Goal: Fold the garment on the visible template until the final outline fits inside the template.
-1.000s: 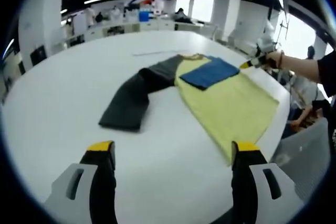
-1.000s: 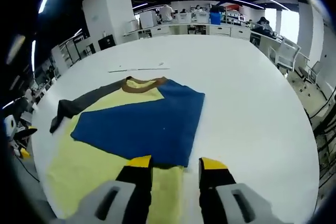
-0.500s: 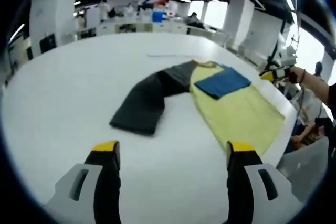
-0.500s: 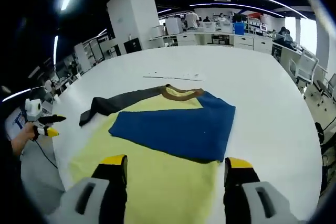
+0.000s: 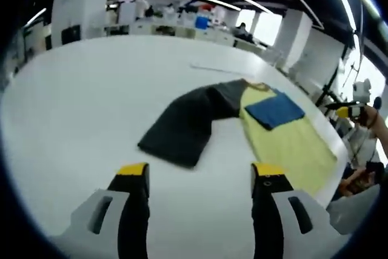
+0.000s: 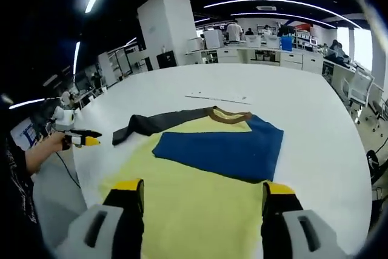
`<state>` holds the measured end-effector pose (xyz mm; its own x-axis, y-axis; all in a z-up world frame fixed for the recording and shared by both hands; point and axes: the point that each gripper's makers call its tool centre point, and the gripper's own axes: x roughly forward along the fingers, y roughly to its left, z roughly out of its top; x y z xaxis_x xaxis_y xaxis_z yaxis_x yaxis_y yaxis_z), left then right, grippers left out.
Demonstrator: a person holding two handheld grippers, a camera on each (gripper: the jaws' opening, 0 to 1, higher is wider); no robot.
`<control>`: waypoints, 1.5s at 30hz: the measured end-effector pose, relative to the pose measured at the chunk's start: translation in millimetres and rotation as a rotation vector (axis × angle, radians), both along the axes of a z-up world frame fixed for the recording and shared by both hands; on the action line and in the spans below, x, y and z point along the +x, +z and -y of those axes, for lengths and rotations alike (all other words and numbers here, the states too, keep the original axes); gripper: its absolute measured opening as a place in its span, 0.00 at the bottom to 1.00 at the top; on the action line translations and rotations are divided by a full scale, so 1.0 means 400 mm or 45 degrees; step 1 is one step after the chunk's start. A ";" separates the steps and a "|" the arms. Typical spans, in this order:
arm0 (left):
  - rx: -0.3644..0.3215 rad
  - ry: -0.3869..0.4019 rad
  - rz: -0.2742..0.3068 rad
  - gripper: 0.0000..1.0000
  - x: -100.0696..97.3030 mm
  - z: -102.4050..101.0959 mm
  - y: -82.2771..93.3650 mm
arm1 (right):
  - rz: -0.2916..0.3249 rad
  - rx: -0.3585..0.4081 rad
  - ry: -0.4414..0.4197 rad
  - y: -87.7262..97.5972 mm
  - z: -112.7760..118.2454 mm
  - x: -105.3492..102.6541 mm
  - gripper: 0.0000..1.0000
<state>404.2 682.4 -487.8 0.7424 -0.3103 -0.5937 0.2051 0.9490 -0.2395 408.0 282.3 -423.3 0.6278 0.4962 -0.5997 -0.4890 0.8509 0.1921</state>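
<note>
1. The bench (image 5: 73, 107) is a large white rounded surface in an open-plan office — white columns, curved ceiling light strips, and desks with people at the far end.
2. The garment (image 6: 200, 186) lies flat on the bench: a yellow body, a brown collar, a dark grey sleeve (image 5: 182, 122) stretched out to one side, and a blue sleeve (image 6: 227, 150) folded across the chest.
3. The left gripper (image 5: 200, 177) hovers over bare bench just short of the grey sleeve — its fingers spread wide, holding nothing.
4. The right gripper (image 6: 203, 192) sits above the yellow hem, fingers apart and empty.
5. A thin pale strip (image 6: 218, 97) lies on the bench beyond the collar.
</note>
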 end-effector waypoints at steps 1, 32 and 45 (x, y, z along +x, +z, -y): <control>-0.013 0.041 0.000 0.60 0.009 -0.006 -0.004 | 0.003 0.003 0.000 0.004 -0.001 -0.003 0.79; 0.043 0.405 -0.105 0.21 0.085 -0.045 -0.108 | 0.027 -0.019 -0.034 0.016 0.015 -0.047 0.79; 0.138 0.353 -0.122 0.00 0.090 -0.068 -0.105 | 0.033 -0.005 -0.055 0.013 0.010 -0.052 0.78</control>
<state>440.2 709.5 -529.7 0.7290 -0.0346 -0.6837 -0.0839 0.9867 -0.1394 387.3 278.1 -417.9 0.6638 0.4661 -0.5849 -0.4565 0.8720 0.1769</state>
